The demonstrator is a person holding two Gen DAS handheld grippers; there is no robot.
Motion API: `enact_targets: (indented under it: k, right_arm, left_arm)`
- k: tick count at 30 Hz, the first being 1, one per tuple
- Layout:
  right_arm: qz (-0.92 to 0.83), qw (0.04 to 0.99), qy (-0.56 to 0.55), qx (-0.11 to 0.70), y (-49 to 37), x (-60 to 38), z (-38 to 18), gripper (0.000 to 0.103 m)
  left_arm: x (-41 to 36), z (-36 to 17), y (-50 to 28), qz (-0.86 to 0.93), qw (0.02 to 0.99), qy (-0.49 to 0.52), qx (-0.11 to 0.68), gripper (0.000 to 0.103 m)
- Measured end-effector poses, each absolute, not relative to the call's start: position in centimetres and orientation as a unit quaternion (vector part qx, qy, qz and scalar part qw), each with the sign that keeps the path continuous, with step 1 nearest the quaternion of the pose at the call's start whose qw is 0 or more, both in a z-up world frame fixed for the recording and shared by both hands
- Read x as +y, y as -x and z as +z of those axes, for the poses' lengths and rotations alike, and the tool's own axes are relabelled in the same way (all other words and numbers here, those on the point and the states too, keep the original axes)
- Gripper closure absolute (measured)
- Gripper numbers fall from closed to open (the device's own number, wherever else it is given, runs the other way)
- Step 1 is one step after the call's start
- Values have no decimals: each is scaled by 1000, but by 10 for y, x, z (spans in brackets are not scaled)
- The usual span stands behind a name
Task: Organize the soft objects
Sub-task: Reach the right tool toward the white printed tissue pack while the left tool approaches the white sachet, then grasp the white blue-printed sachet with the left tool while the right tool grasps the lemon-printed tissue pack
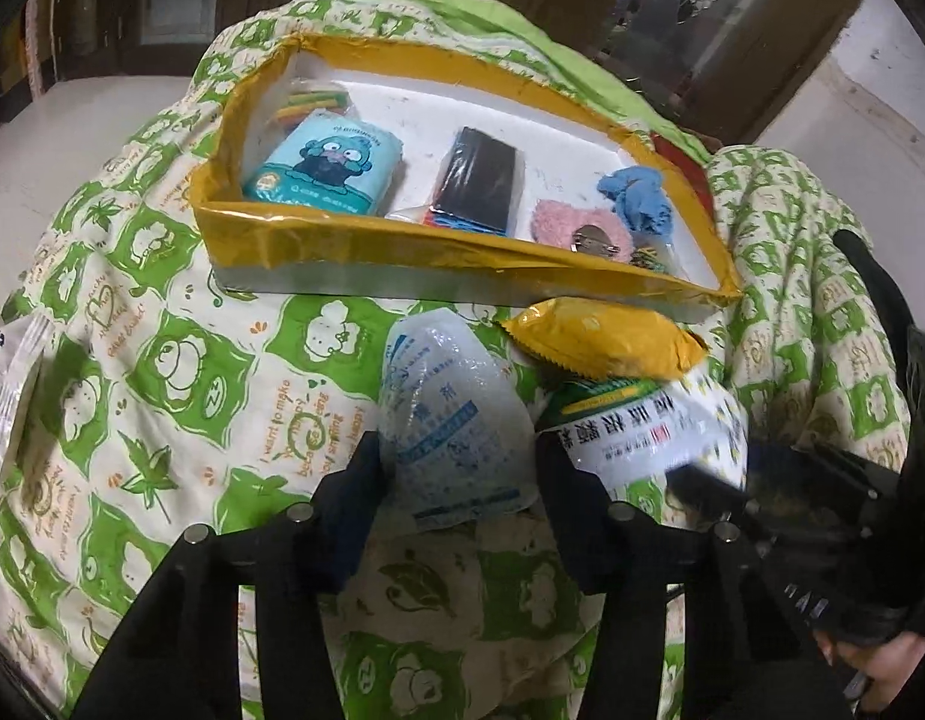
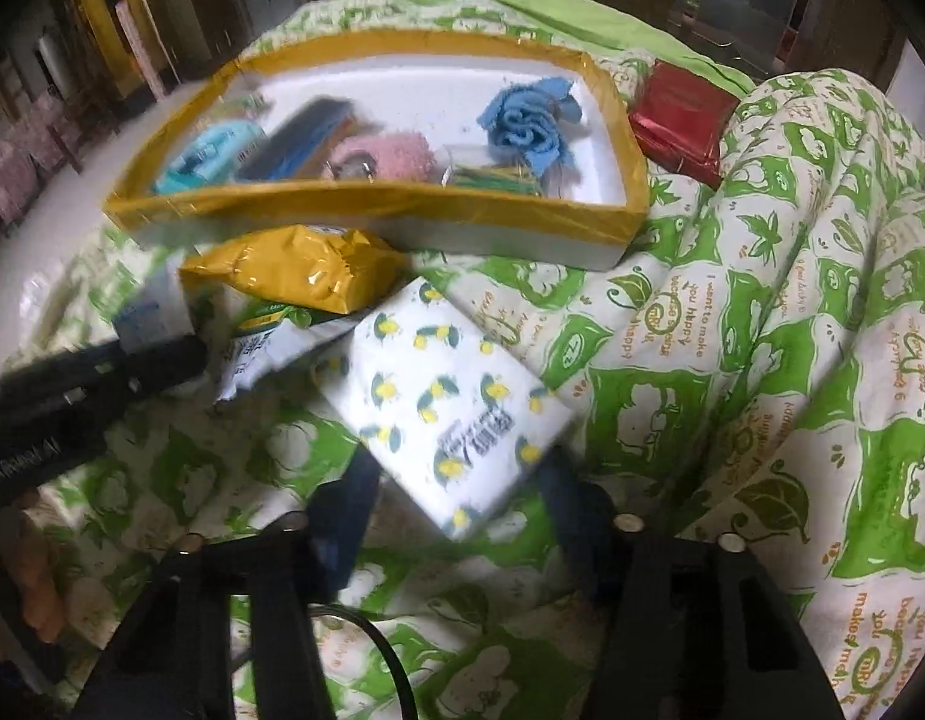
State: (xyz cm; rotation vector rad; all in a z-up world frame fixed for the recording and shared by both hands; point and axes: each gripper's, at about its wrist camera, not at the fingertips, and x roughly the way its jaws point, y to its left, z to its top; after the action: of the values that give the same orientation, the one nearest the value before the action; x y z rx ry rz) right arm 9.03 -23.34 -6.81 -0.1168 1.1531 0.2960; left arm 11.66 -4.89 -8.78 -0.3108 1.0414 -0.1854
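Looking along the left gripper (image 1: 456, 480), its two dark fingers (image 1: 348, 498) sit on either side of a clear plastic pouch (image 1: 447, 414) with blue print, low in the middle of the frame; the pads look pressed to the pouch's sides, pinching it. Just right of it lie a white packet with green and yellow print (image 1: 648, 426) and, above that, a yellow packet (image 1: 606, 339). Across the upper middle sits a shallow white tray with a yellow taped rim (image 1: 366, 252). It holds a light blue tissue pack (image 1: 327, 165), a dark flat bundle (image 1: 477, 183), a pink fluffy piece (image 1: 573, 228) and a blue cloth (image 1: 636, 195). Everything rests on a green and cream quilt (image 1: 162, 372). The right gripper (image 1: 732, 480) is blurred at the lower right edge.

From the right wrist, the right gripper's fingers (image 2: 342, 516) flank the near end of a white tissue pack with yellow and green dots (image 2: 444, 396), which tilts across the centre; the motion blur makes it hard to be sure, but they seem to grip it. The yellow packet (image 2: 300, 276) lies at centre left, touching the tray's (image 2: 366, 213) front wall. A red foil packet (image 2: 681, 120) rests on the quilt at upper right, just beside the tray. The left gripper (image 2: 156, 360) enters from the left edge, its tips around the clear pouch (image 2: 147, 312)
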Motion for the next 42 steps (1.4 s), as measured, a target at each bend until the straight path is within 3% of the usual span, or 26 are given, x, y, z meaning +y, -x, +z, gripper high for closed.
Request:
enact_targets:
  k: [2,8,12,15,17,24,28,34,38,42]
  right_arm:
    - [152,830,26,536,-89,-240,-62,62]
    - [208,809,-61,546,-87,-257,-56,71]
    - [244,785,-49,568,-82,-242,-62,71]
    - [241,789,-21,565,-82,-233,-63,61]
    - [238,793,-19,560,-80,-233,-62,36]
    - [200,809,-5,553,-91,-233,-61,35]
    - [205,801,10,563,-99,-229,-62,23]
    - [183,813,53,551,-106,-218,-61,23]
    - [176,824,72,534,-104,-216,-57,36]
    - [183,813,80,547,-105,-214,-65,40]
  left_arm:
    - [-49,-85,-111,-96,857,147,485,53]
    - [-42,-79,-99,-106,864,142,471,53]
    - [-37,-78,-98,-110,862,151,472,53]
    - [-38,-81,-99,-107,860,148,477,53]
    - [-39,-82,-98,-106,859,145,479,53]
    - [-43,-86,-100,-106,857,137,485,53]
    - [-45,-87,-100,-105,858,130,486,53]
    - [-45,-89,-100,-105,857,129,487,53]
    - [-46,-89,-100,-110,857,129,486,53]
    - [-49,-89,-101,-117,856,131,486,53]
